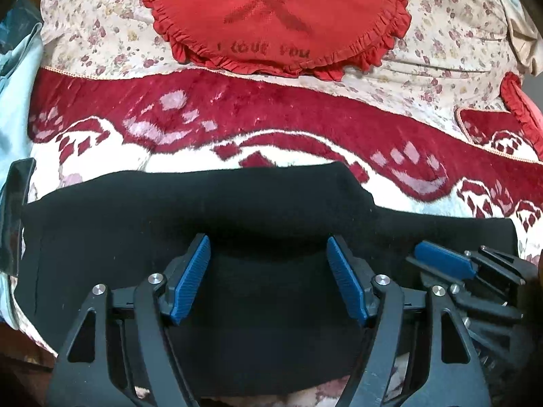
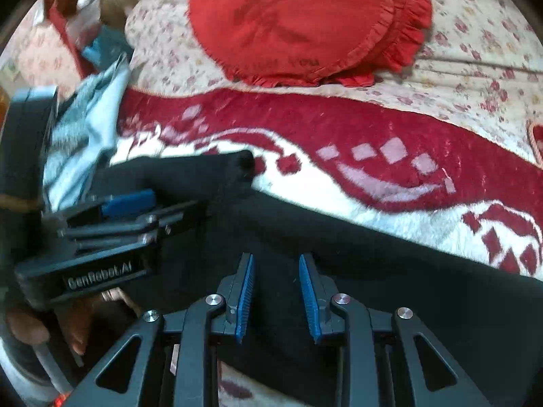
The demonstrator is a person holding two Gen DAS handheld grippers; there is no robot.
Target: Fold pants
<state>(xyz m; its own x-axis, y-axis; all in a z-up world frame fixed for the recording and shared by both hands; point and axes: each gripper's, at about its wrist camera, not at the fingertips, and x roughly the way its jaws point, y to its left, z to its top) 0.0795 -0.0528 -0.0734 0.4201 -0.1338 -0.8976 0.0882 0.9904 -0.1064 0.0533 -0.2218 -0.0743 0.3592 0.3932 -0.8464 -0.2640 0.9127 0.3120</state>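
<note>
Black pants (image 1: 169,210) lie flat across a red and white blanket (image 1: 271,125) on the bed; they also show in the right wrist view (image 2: 390,264). My left gripper (image 1: 268,247) is open wide, its blue pads over the black cloth with nothing between them. My right gripper (image 2: 275,264) is open with a narrower gap, also over the cloth, empty. The right gripper shows at the right of the left wrist view (image 1: 451,257). The left gripper shows at the left of the right wrist view (image 2: 129,203).
A round red frilled cushion (image 1: 275,13) lies on a floral quilt (image 1: 98,37) beyond the blanket. Light blue cloth (image 2: 85,129) is bunched at the left. A second red cushion (image 1: 522,105) sits at the far right.
</note>
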